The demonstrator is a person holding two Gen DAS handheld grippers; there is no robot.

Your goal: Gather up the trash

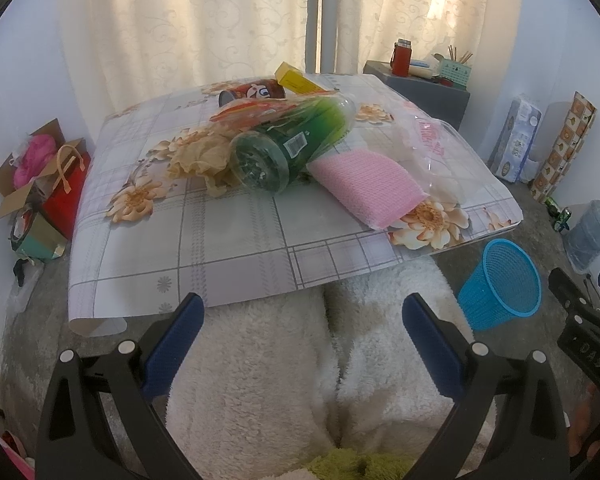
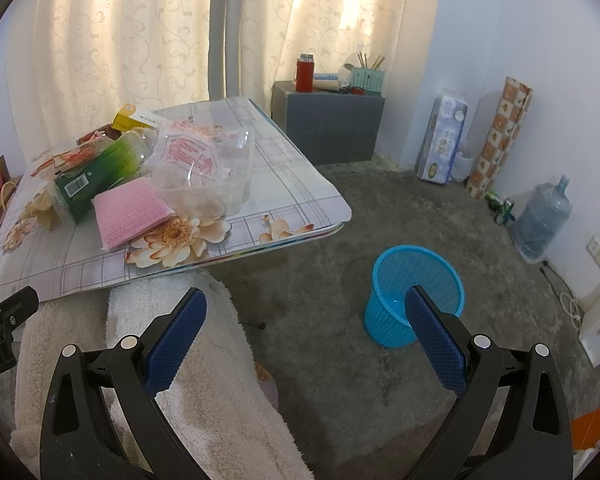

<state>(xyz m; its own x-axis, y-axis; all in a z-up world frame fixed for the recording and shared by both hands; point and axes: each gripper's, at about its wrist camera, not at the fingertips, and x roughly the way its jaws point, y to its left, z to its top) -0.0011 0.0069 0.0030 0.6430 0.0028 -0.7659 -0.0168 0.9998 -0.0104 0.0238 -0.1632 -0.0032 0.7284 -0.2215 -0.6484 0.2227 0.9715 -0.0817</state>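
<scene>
Sunlit cream curtains (image 2: 140,40) fill the upper left, pale walls (image 2: 520,20) the upper right. A dark cabinet (image 2: 328,128) stands mid-frame on grey carpet (image 2: 340,380) spreading below.

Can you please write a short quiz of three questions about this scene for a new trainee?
1. True or false: the blue basket stands on the table.
2. Which thing lies on its side? A) green bottle B) red flask C) water jug
3. Fill in: the left gripper and right gripper are both ____.

Key: 1 false, it stands on the floor. 2 A. 3 open, holding nothing.
</scene>
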